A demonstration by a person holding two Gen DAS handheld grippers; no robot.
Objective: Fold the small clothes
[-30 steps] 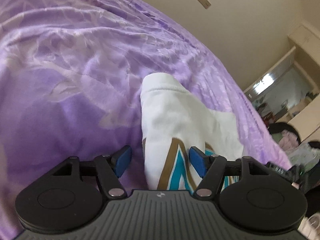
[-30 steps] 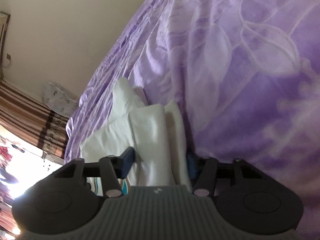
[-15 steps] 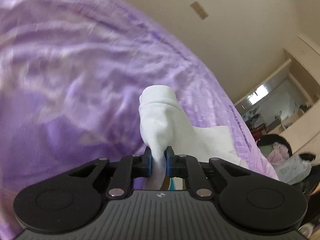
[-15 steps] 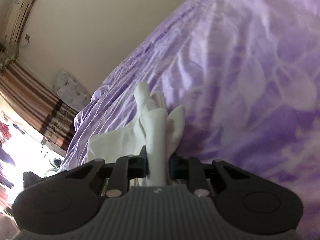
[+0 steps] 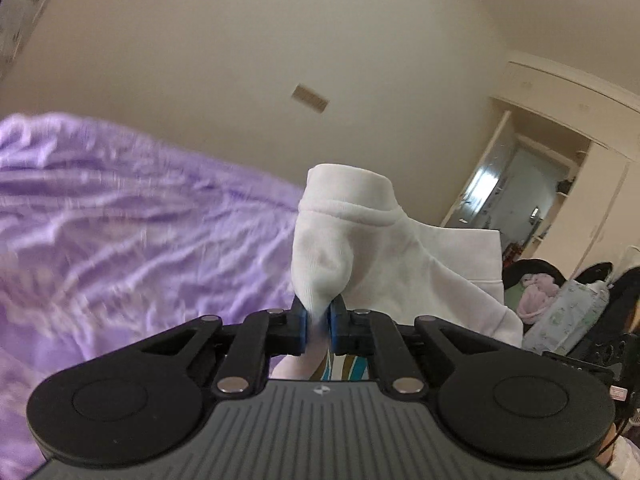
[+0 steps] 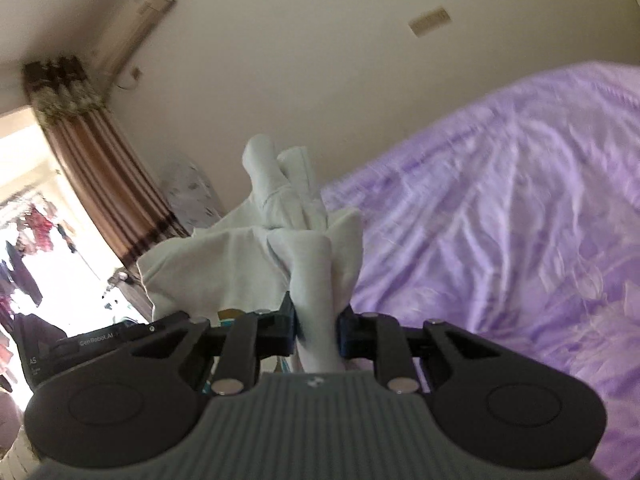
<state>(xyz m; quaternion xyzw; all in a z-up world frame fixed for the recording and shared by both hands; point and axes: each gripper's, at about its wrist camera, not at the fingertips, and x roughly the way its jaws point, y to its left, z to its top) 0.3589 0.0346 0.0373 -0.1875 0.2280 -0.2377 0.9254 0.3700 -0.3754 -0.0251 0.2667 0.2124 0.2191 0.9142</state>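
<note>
A small white garment [image 5: 400, 256] with teal and gold stripes low down hangs lifted above the purple bed cover [image 5: 120, 240]. My left gripper [image 5: 318, 316] pinches a bunched fold of it near a hemmed edge, and its jaws are still closing on the cloth. In the right wrist view the same white garment [image 6: 224, 272] spreads to the left, and my right gripper [image 6: 316, 320] is shut on a thick rolled fold of it. The purple bed cover [image 6: 500, 240] lies below and to the right.
A beige wall fills the background. A wardrobe and doorway [image 5: 560, 168] and a chair piled with clothes [image 5: 536, 284] stand at the right. A striped curtain [image 6: 108, 184], a bright window [image 6: 32, 220] and an air conditioner [image 6: 132, 24] are at the left.
Both grippers went from open around the garment on the bed to shut on it. Both then rose, lifting the cloth off the purple cover so the wall now fills the view.
</note>
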